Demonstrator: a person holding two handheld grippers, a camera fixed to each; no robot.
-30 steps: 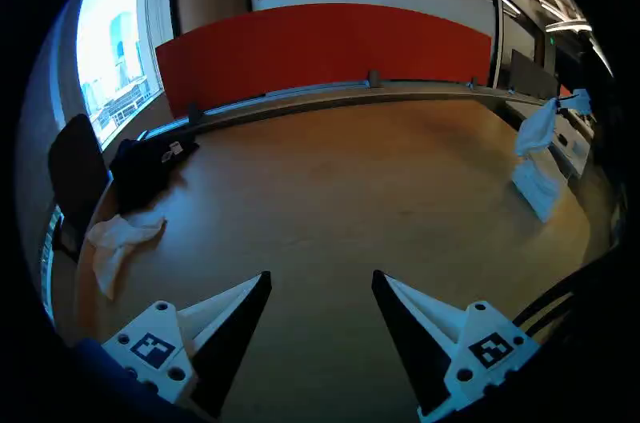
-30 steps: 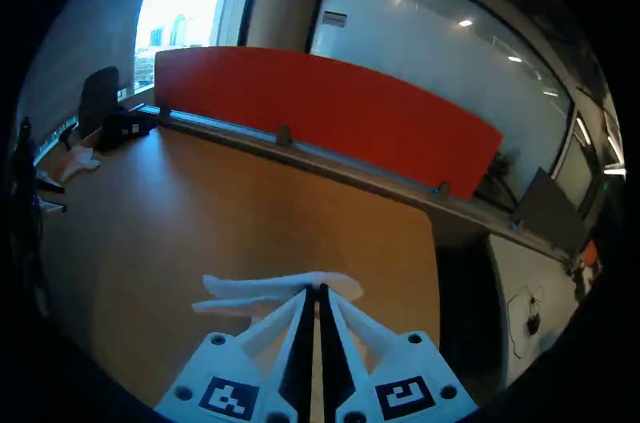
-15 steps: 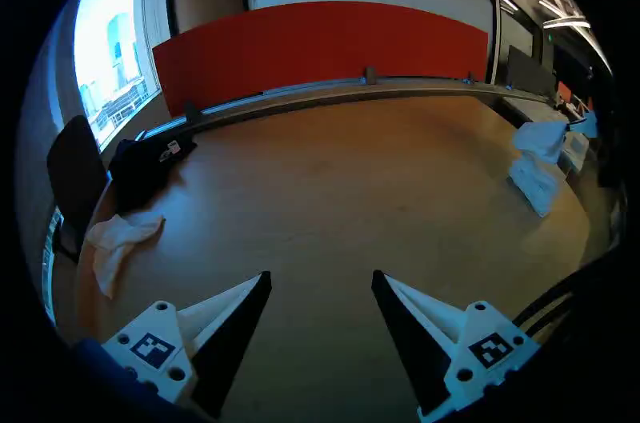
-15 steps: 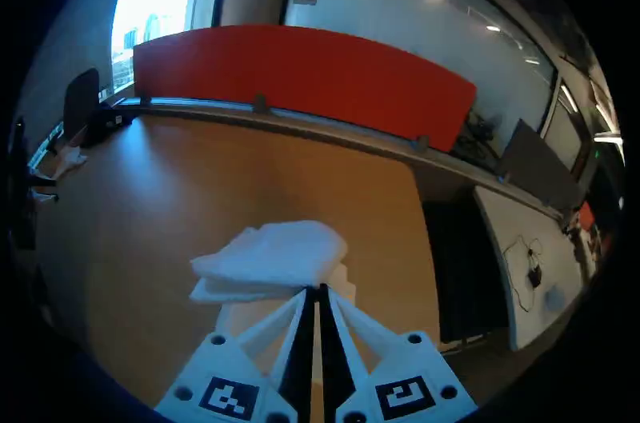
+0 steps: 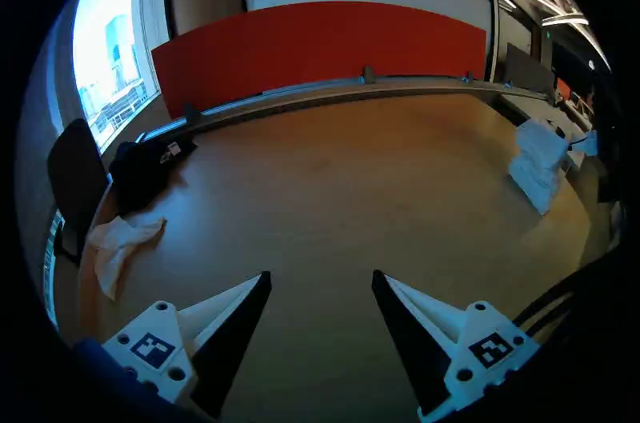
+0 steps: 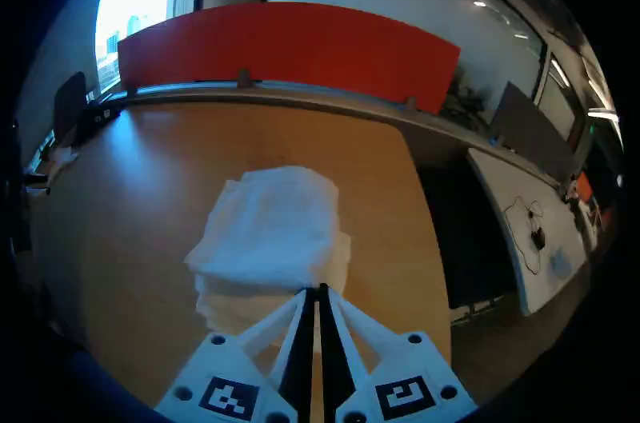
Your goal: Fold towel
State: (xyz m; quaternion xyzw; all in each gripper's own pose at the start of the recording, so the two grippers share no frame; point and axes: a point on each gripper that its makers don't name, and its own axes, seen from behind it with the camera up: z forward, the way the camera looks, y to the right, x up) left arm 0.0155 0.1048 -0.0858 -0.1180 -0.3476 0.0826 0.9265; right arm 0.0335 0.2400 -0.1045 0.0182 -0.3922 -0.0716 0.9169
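A folded white towel [image 6: 272, 223] lies flat on top of a stack of folded towels [image 6: 232, 313] near the right end of the wooden table [image 6: 144, 207]. My right gripper [image 6: 318, 289] is shut, its tips pinching the top towel's near edge. In the left gripper view the same stack [image 5: 538, 163] sits far right, with the right gripper [image 5: 582, 145] beside it. My left gripper [image 5: 320, 275] hangs open over bare table [image 5: 336, 183], with nothing between its fingers. A crumpled white towel [image 5: 116, 243] lies at the table's left end.
A black bag [image 5: 148, 167] and a dark chair [image 5: 76, 175] stand near the crumpled towel. A red partition [image 5: 320, 43] runs along the table's far edge. Right of the stack the table ends [image 6: 432, 247]; beyond a gap stands a white desk [image 6: 528, 223] with cables.
The right gripper carried the hanging towel down and laid it flat onto the stack. The left gripper has stayed still and open.
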